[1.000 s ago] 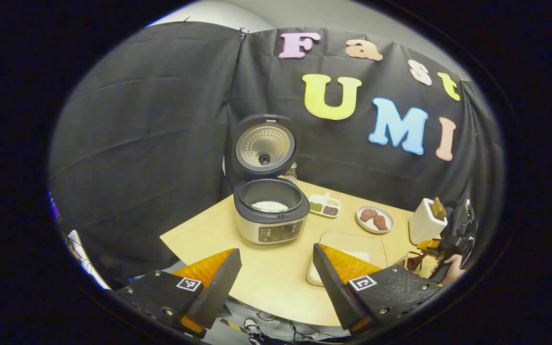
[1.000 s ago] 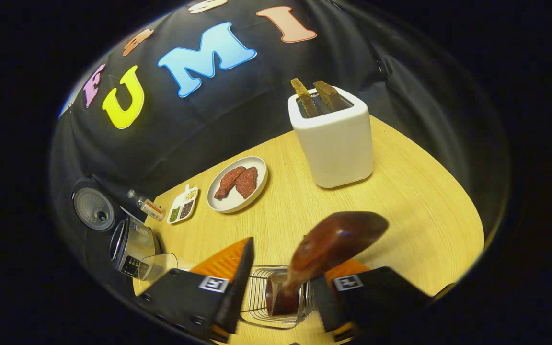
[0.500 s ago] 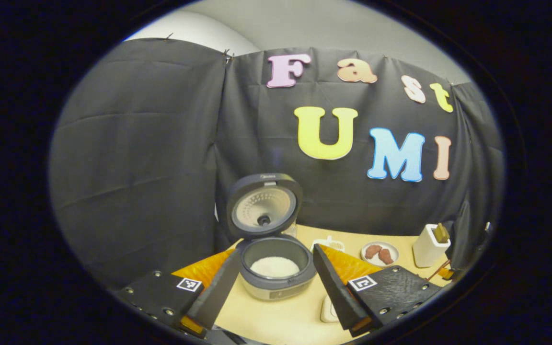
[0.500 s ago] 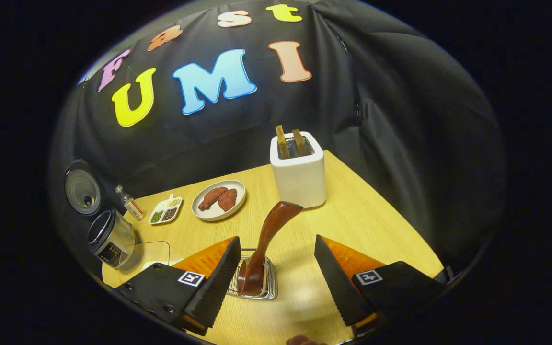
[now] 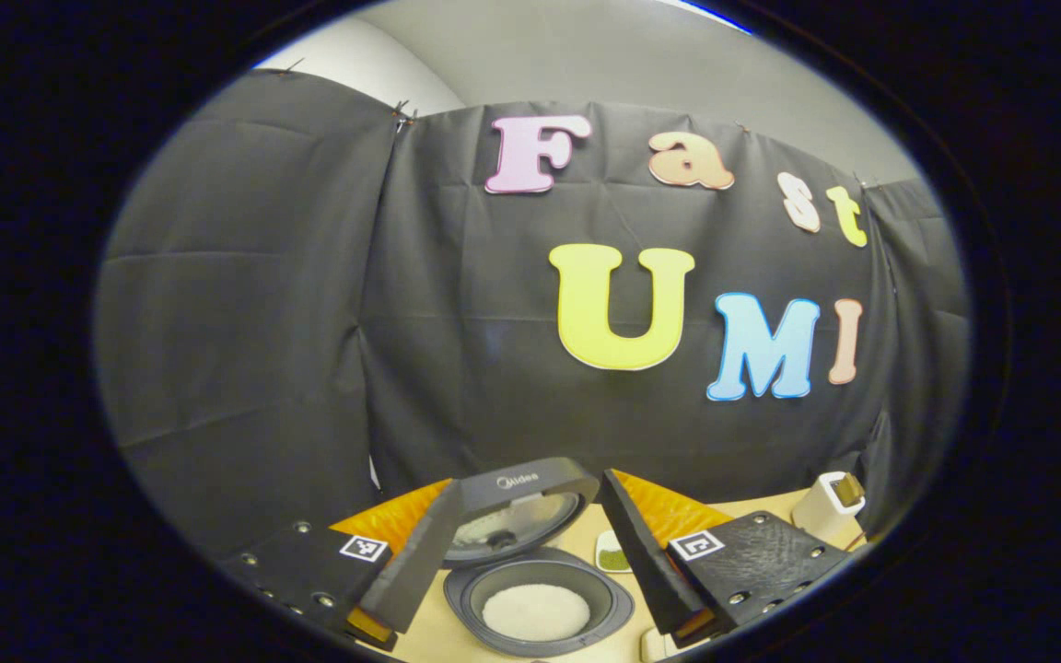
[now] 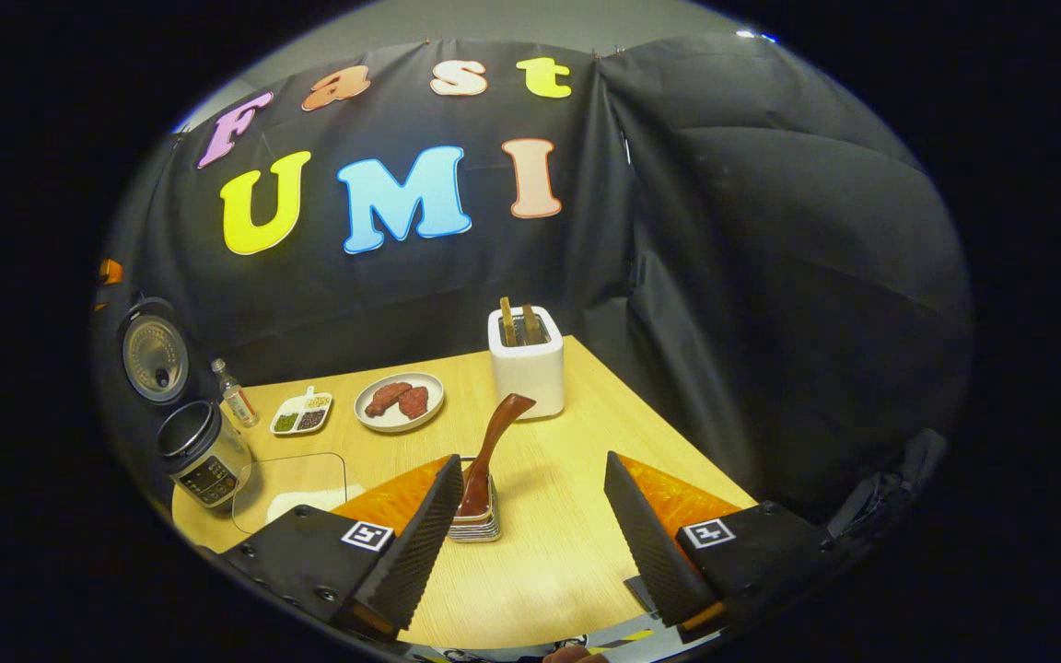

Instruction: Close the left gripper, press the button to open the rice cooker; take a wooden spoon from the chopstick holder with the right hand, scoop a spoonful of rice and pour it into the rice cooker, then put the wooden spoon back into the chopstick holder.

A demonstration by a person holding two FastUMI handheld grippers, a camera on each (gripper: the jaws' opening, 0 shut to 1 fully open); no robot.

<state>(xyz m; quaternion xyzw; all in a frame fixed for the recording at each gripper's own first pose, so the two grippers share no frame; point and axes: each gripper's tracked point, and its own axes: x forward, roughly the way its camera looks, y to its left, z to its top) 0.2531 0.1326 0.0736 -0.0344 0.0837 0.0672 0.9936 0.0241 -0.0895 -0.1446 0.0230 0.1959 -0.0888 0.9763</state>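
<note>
We are holding the left gripper (image 5: 523, 552) jaws wide above the open rice cooker (image 5: 538, 603). Our right gripper (image 6: 530, 534) jaws are gaping empty; the wooden spoon (image 6: 492, 451) is leaning in the chopstick holder (image 6: 475, 525) on the surface (image 6: 549, 562).

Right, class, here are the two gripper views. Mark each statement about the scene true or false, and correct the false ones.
1. The rice cooker has its lid shut. False: the lid stands open, and white rice shows in the pot.
2. The wooden spoon stands in the chopstick holder. True.
3. The right gripper is shut on the spoon. False: its fingers are spread apart with nothing between them.
4. The plate holds two reddish pieces of food. True.
5. The white toaster is empty. False: two slices stick out of its top.
</note>
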